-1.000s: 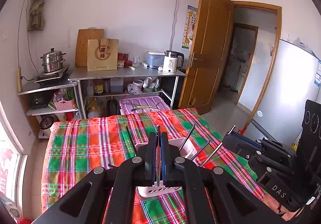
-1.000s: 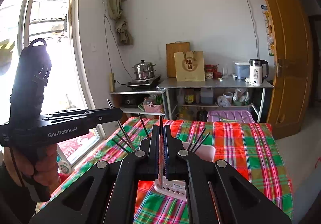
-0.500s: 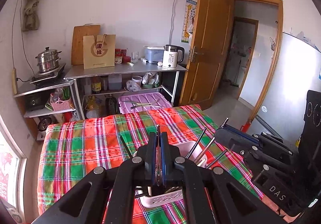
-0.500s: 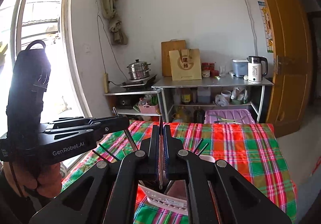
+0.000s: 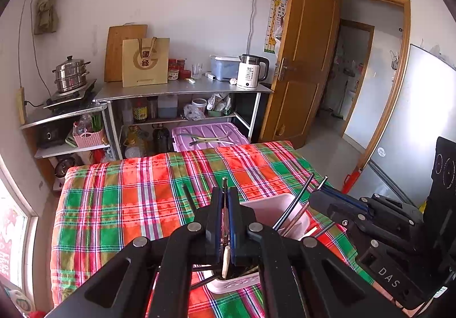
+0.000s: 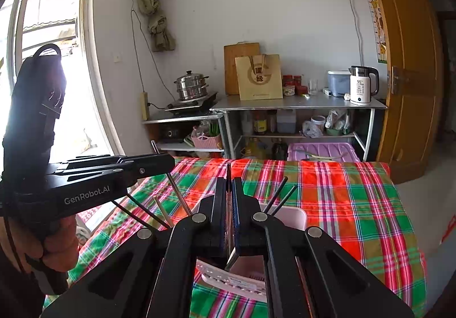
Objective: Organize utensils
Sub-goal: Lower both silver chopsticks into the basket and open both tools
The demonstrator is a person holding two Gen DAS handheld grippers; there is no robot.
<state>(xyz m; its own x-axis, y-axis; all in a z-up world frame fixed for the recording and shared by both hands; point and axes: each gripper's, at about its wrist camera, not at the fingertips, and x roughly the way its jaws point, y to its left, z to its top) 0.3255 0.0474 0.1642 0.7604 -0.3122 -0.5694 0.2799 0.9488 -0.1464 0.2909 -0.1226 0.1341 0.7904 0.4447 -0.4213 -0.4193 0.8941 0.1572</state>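
White plastic holder [image 5: 265,209] low in the middle of the frame. Pinched a chopstick [image 5: 225,184] in left gripper [image 5: 225,196], another in right gripper [image 6: 229,189], jaws nearly closed. Needed slow lowering, tip first, into the holder.

You have two claws in play: the left claw [image 5: 225,198] and the right claw [image 6: 228,189], each clamped on one thin utensil. Just ahead of and below them sits one white holder [image 5: 273,211] on one plaid cloth [image 5: 128,198]. Beside your left claw's tip, at least three sticks lean out of that holder, two dark [image 5: 293,201] and one pale [image 5: 295,218]; more may hide behind the claw.

Far ahead of the claws you can count one steel steamer pot [image 6: 191,84], one white kettle [image 6: 361,85], one paper bag [image 6: 258,77], one cutting board [image 6: 239,57], one clear glass [image 6: 312,87], one pink basket [image 6: 205,140], one purple lid [image 6: 322,151] and one wooden door [image 5: 305,61].
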